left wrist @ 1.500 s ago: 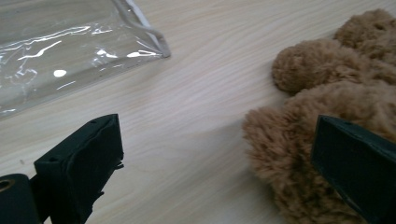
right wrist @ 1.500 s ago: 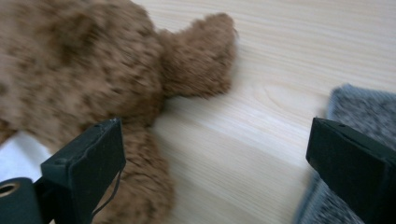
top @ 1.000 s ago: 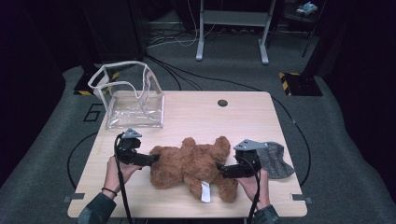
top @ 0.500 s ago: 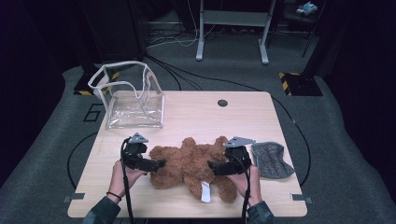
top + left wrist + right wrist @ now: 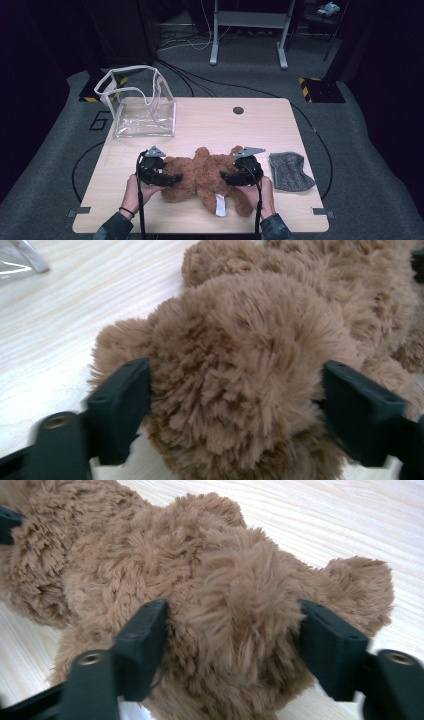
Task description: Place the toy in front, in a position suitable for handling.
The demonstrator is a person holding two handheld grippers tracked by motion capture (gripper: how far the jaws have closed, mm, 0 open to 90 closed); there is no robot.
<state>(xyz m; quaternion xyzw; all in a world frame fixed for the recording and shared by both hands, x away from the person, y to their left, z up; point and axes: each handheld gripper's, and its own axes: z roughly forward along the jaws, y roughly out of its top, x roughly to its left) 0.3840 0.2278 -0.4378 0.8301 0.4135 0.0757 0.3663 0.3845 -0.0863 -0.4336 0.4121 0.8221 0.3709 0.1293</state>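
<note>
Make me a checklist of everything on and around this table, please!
Surface: light wooden table, round dark cap near far edge.
Job's things: brown teddy bear lying flat near the front edge.
Clutter: clear plastic bag far left; grey knitted cloth right.
Grippers: left gripper and right gripper have just been closing, pads pressing into fur on each side.
Cables: black cables across the floor.
Surroundings: grey carpet, metal stand behind.

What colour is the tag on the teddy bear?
White; the tag on the teddy bear shows best in the high view.
</note>
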